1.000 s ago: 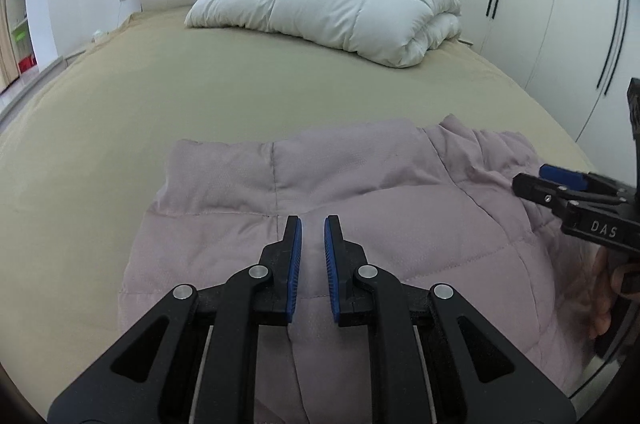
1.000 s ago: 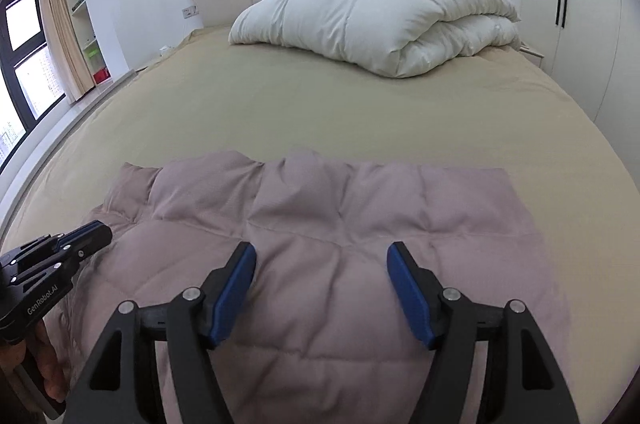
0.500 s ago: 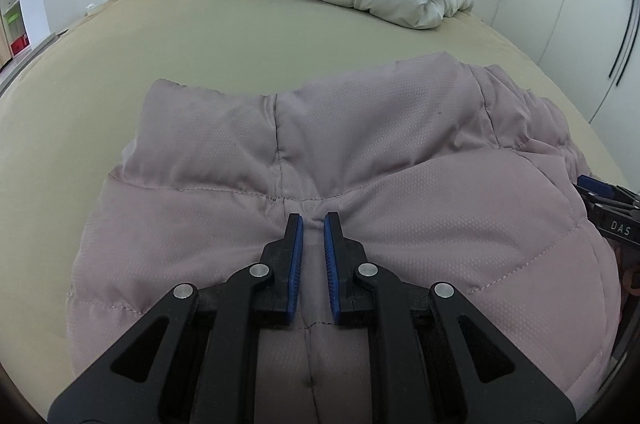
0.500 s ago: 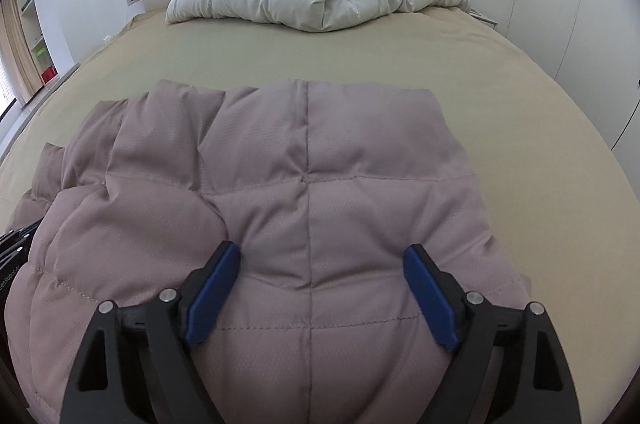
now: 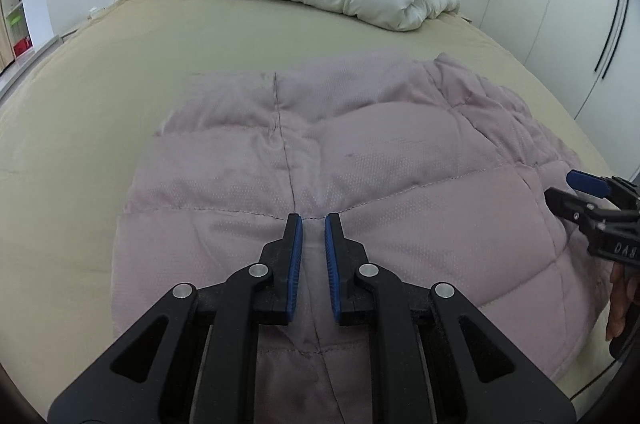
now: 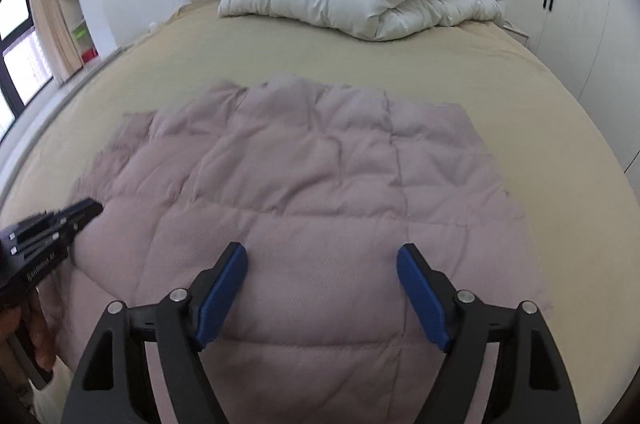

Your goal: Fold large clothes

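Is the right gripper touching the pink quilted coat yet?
Cannot tell. In the right wrist view the right gripper is wide open above the pink quilted coat, but no contact or gap shows plainly.

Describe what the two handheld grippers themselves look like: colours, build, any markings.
Both are alike. The left gripper and the right gripper have matte black angular linkage arms with triangular cutouts, silver pivot pins, and ribbed blue pads lining the fingers. White lettering marks the body sides, too blurred to read with confidence. A bare hand grips the right one's handle. No cables show.

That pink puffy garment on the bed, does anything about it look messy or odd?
Slightly. The pink quilted garment lies mostly flat on the bed, but its left edge is rumpled and uneven. No damage shows.
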`<action>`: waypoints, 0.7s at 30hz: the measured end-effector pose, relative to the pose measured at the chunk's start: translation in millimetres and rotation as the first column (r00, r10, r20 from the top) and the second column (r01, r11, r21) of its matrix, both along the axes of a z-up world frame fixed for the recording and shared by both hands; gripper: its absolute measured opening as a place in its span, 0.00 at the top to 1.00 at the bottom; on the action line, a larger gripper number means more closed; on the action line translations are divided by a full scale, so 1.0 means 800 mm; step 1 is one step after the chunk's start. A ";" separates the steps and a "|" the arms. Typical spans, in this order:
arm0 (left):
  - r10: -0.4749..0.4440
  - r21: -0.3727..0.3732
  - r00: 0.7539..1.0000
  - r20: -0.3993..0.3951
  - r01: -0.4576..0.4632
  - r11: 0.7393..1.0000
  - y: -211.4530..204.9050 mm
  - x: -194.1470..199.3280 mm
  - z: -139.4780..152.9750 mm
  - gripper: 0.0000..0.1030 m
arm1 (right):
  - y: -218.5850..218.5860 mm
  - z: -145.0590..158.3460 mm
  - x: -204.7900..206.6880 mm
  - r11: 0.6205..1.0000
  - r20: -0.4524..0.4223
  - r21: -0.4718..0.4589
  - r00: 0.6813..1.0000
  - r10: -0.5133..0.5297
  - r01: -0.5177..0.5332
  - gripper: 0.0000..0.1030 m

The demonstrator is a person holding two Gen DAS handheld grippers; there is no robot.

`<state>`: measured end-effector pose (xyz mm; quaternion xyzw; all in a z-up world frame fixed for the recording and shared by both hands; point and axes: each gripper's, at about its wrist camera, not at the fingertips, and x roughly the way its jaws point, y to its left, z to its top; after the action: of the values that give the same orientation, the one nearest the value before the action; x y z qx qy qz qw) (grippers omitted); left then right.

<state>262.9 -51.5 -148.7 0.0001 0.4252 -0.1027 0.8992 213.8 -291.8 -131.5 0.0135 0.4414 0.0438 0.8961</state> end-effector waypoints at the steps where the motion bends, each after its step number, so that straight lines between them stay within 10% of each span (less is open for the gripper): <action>1: 0.001 -0.001 1.000 0.000 -0.001 1.000 0.000 0.002 -0.003 0.89 | 0.010 -0.008 -0.002 0.999 0.010 -0.053 1.000 0.007 -0.006 0.21; 9: 0.004 0.008 1.000 -0.014 -0.004 1.000 0.002 0.012 -0.028 0.89 | 0.020 -0.036 0.010 0.996 0.024 -0.085 1.000 -0.006 0.008 0.17; 15: 0.051 -0.022 0.998 0.042 -0.050 0.999 0.028 -0.048 0.023 0.89 | 0.022 0.019 -0.016 1.000 0.002 0.020 1.000 0.001 -0.001 0.26; 21: 0.036 -0.012 0.999 -0.015 -0.037 0.999 0.035 -0.060 -0.019 0.89 | 0.072 -0.013 -0.031 0.996 -0.023 -0.047 0.997 0.076 -0.077 0.18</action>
<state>214.8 -23.9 -164.2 -0.0139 0.4310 -0.0889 0.8979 189.3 -234.4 -141.8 -0.0246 0.4522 0.0672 0.8890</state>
